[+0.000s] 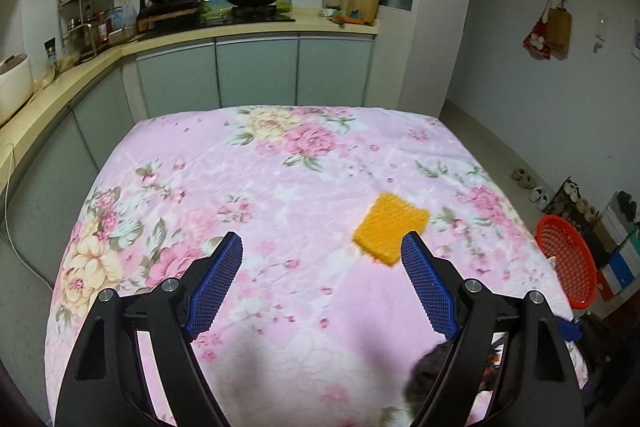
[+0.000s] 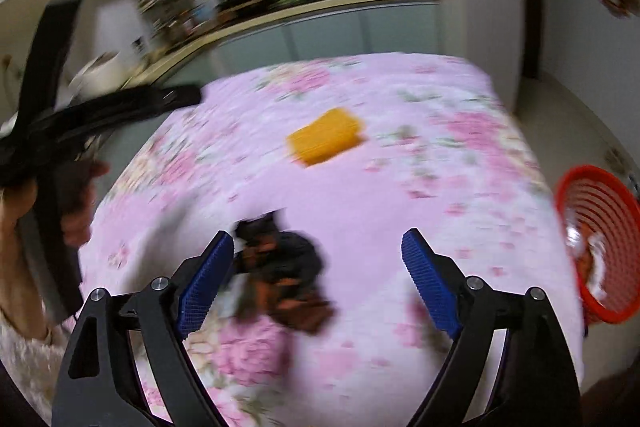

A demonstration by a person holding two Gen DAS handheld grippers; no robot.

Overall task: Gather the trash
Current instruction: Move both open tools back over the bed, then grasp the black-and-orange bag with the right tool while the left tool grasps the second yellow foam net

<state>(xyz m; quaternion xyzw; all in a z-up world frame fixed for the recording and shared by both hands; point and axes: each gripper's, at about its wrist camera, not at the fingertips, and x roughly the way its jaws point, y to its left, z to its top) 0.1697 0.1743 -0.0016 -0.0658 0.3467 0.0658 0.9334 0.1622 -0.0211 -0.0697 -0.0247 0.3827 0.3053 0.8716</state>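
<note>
Hovering over the floral pink tabletop [image 1: 304,155], the left tool [image 1: 322,247] has its blue pads spread wide with nothing between them. A yellow waffle-textured sponge [image 1: 390,227] lies on the cloth just beyond its right finger. In the blurred right wrist view, the right tool [image 2: 318,247] is spread too, with a dark crumpled wrapper [image 2: 288,275] lying loose beside its left pad. A red basket [image 2: 592,243] sits off the tabletop's right edge.

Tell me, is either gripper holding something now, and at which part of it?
Nothing is held. The left gripper and the right gripper are both open; the yellow sponge and the dark crumpled wrapper lie on the floral cloth.
</note>
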